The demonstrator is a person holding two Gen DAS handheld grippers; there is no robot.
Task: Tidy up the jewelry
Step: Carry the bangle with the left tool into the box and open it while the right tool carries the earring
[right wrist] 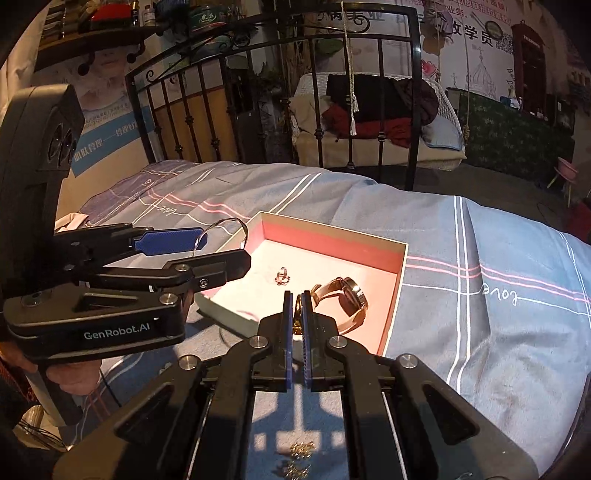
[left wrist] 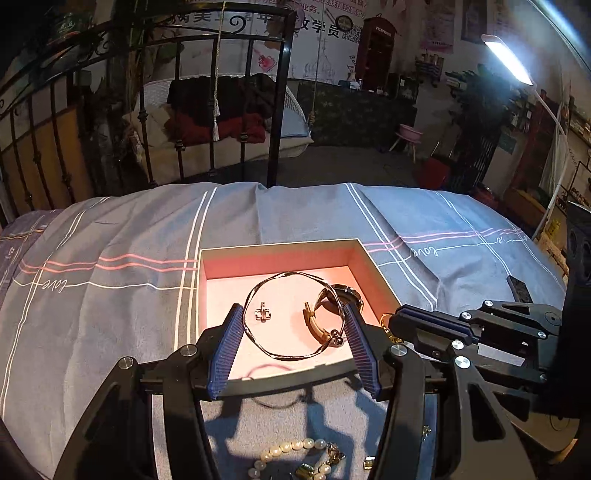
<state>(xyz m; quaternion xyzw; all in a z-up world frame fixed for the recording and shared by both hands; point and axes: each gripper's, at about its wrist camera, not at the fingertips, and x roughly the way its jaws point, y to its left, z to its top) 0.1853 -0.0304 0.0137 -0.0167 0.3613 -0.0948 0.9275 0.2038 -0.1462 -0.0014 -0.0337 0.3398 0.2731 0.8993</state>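
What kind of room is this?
Probably a bedroom, or a shop with a bed: a striped blue-grey bedsheet, a black wrought-iron bed frame, and Chinese-lettered wall posters.

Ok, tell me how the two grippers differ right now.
The left gripper has its jaws spread wide, pressing on a thin silver bangle; the right gripper is pinched nearly shut on a small gold piece. The bangle stands out well beyond the left fingers, while the gold piece barely shows between the right fingers. Both have blue ribbed pads, and both are held over the open pink-lined box.
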